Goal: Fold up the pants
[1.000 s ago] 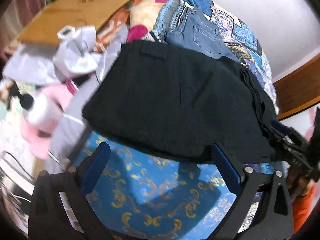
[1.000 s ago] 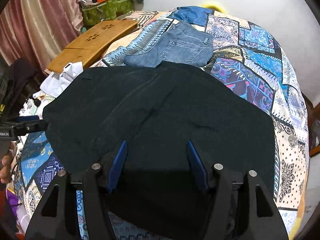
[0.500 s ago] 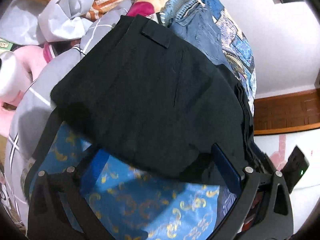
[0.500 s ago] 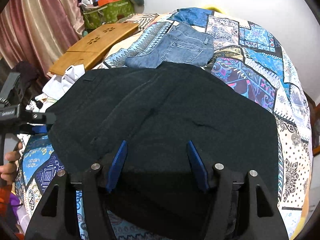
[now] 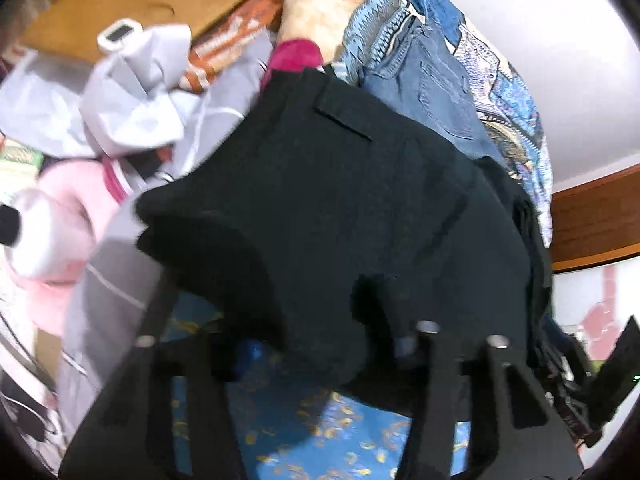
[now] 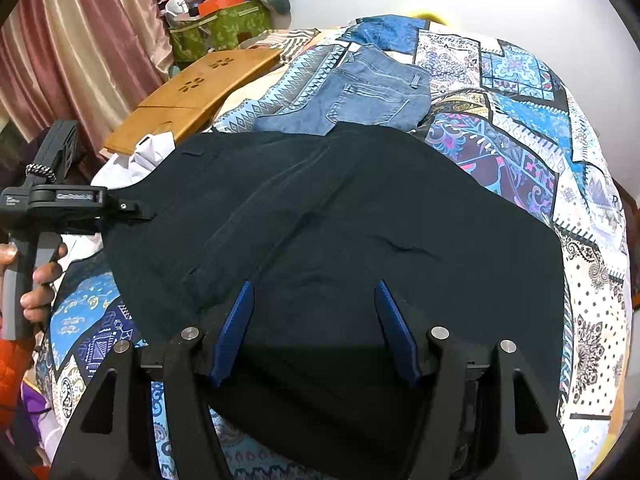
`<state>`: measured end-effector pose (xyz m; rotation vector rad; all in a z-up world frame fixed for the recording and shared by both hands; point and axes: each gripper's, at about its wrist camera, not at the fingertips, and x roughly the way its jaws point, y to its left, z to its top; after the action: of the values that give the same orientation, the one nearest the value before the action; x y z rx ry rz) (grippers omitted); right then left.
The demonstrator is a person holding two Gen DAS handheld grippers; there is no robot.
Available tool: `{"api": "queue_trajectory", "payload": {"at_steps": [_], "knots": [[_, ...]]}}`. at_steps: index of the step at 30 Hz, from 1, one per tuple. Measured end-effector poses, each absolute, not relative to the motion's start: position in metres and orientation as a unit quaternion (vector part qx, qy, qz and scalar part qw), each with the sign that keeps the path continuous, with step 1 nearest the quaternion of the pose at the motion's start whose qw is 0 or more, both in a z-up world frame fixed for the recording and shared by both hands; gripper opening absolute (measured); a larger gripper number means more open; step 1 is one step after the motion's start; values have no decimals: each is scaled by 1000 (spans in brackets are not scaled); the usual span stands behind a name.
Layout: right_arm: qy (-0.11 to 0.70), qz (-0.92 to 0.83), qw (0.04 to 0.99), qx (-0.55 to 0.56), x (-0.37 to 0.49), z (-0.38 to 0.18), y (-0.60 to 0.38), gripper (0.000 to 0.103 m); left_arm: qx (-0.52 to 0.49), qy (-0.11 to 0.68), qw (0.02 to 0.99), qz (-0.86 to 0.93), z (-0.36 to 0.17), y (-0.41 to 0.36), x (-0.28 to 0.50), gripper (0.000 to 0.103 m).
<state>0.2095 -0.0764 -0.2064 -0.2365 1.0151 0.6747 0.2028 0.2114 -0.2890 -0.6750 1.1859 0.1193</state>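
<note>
Black pants (image 6: 360, 220) lie spread across the patterned bedspread (image 6: 540, 132), folded lengthwise, with a pocket flap near the far left corner. My right gripper (image 6: 316, 296) is open, its blue fingertips (image 6: 240, 312) resting over the near edge of the pants. In the left wrist view the pants (image 5: 360, 200) fill the middle, and their near corner is lifted and drapes over my left gripper (image 5: 320, 344). The cloth hides the left fingertips, and the view is blurred. The left gripper also shows in the right wrist view (image 6: 132, 212) at the pants' left edge.
Folded blue jeans (image 6: 360, 92) lie just beyond the black pants. A wooden lap table (image 6: 200, 92) and white cloth (image 6: 136, 160) sit at the left. A green storage box (image 6: 220, 28) and curtains stand behind. Grey and pink clutter (image 5: 120, 120) lies left of the bed.
My left gripper has moved in under the pants' corner, which now drapes over its fingers; they stood wide open before. The right gripper has held still.
</note>
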Motion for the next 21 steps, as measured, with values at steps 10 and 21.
{"api": "queue_trajectory", "payload": {"at_steps": [10,21], "knots": [[483,306,818,-65,199,-189,-104,60,-198,471,856,78,-206,184,207,22],[479,242,844,-18,184,-185,-189,60,-126,367,922,7,-92,97,235,21]]}}
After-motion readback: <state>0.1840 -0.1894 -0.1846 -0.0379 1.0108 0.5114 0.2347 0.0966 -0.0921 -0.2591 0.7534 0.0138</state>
